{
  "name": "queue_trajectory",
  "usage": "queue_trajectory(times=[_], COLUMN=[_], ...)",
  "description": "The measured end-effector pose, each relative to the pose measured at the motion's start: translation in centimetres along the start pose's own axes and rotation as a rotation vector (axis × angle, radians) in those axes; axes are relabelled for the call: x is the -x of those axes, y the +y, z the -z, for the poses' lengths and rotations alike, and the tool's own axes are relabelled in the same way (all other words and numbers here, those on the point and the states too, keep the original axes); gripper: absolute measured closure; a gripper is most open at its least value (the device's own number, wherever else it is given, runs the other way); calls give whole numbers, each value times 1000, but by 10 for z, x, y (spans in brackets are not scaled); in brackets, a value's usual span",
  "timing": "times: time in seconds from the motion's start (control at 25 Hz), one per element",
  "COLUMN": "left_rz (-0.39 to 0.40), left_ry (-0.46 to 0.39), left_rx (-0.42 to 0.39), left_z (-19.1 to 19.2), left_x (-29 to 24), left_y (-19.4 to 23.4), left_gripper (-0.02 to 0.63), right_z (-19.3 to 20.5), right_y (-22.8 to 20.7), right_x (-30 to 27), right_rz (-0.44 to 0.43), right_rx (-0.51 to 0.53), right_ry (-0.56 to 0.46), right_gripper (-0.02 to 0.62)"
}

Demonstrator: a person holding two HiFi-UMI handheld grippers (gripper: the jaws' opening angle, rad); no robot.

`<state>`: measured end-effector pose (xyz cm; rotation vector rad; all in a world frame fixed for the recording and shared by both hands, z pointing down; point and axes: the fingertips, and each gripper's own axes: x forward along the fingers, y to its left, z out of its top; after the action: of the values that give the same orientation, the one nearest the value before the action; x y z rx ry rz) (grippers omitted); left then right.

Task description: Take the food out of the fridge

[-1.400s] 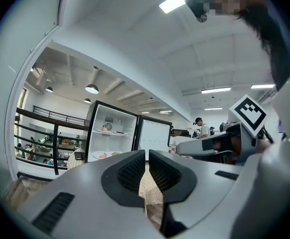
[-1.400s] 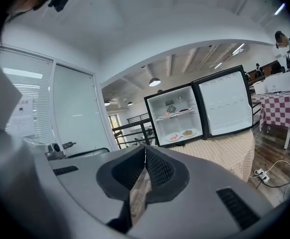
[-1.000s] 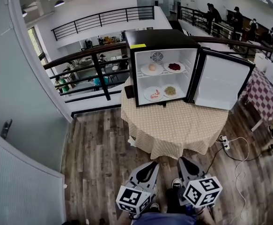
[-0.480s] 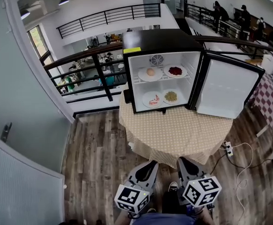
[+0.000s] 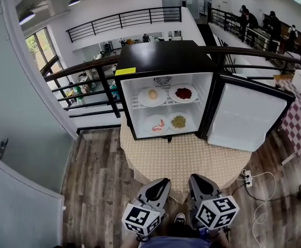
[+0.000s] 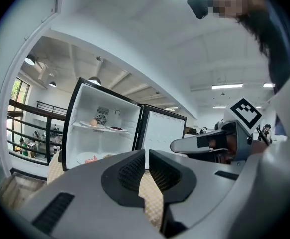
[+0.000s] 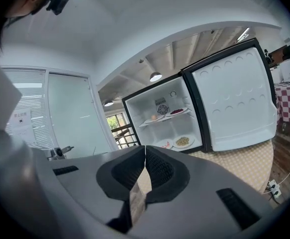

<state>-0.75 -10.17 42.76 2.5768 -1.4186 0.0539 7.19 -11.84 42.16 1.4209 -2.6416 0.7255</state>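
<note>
Hovering well short of the open fridge (image 5: 163, 61), left hand-held gripper (image 5: 163, 182) and right hand-held gripper (image 5: 194, 179) both pinched closed on nothing. Eyeing food (image 5: 183, 93) on four plates (image 5: 153, 98) inside, two up, two down, nearly touching. Could knock a neighbour reaching in with jaws unopened.

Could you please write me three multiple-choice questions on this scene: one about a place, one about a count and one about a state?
1. Where does the fridge stand?
A. on the floor
B. on a shelf
C. on the round table

2. How many plates of food are inside it?
A. four
B. two
C. six

3. How is the fridge door?
A. shut
B. swung open
C. taken off

Answers:
1 C: the table shows under and in front of it.
2 A: two plates sit above and two below.
3 B: the door stands wide open at the right, still attached to the fridge.
</note>
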Motion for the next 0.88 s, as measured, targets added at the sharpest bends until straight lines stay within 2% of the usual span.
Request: queue_trajectory(times=[0.4,0.68,0.88], left_rz=[-47,-96,-107], left_ry=[8,16,28], left_rx=[-19,-6,-8], left_z=[-8,-11,-13], left_x=[-55,-63,-67], left_y=[-1,5,11], left_gripper=[572,572,572], right_z=[-28,-37,-43], right_y=[-57,-64,-71], right_x=[-18,-31,-41], right_rz=[-49,-105,-110], right_rx=[-72,-107,-120], right_ry=[-18,-11,-13], right_gripper=[575,575,575])
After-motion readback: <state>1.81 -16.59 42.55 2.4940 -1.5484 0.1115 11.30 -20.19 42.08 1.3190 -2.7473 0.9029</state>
